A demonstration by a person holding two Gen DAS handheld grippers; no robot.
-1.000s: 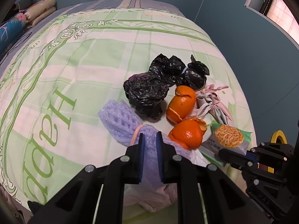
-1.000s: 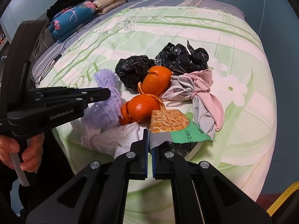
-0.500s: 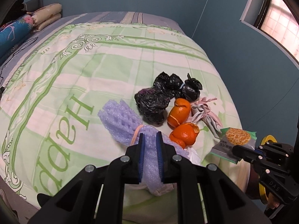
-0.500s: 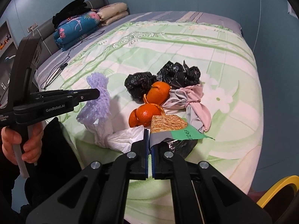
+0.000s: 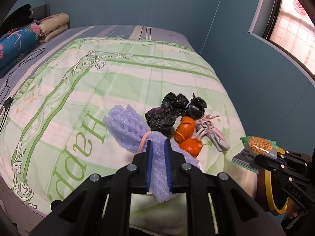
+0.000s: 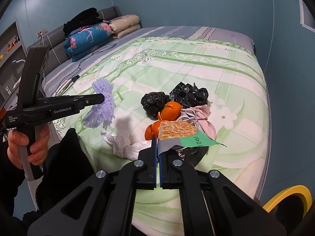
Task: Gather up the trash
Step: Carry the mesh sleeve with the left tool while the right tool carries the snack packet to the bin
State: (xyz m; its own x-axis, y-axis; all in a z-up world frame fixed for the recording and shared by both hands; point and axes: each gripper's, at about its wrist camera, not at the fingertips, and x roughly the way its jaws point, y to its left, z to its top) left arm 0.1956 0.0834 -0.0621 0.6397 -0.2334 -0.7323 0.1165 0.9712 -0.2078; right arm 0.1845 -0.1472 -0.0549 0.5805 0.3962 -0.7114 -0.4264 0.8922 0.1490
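Left wrist view: my left gripper [image 5: 157,151] is clamped on a purple foam fruit net [image 5: 130,125], whose bunched end runs back between the blue pads while the ribbed part fans out ahead, lifted clear over the near edge of the bed [image 5: 118,74]. At the right of that view my right gripper [image 5: 258,159] pinches one end of a green snack wrapper [image 5: 256,147], held off the bed's near right corner with a yellow-rimmed bin [image 5: 269,192] below it.

From the right wrist camera, the wrapper's silver end sits squeezed between my closed pads, its printed face turned up. Just past it, at the bed's near edge, lies a crumpled white tissue [image 6: 126,145], and a dark crinkled bag [image 6: 191,153] shows under the wrapper. Beyond these rest two pieces of orange peel [image 6: 171,110], touching each other. Right of the peel lies a knotted pink-grey cloth [image 6: 198,118]. Behind the peel sit two crumpled black plastic bags [image 6: 173,98], side by side. Far off, at the head of the bed, folded quilts [image 6: 94,35] are stacked.
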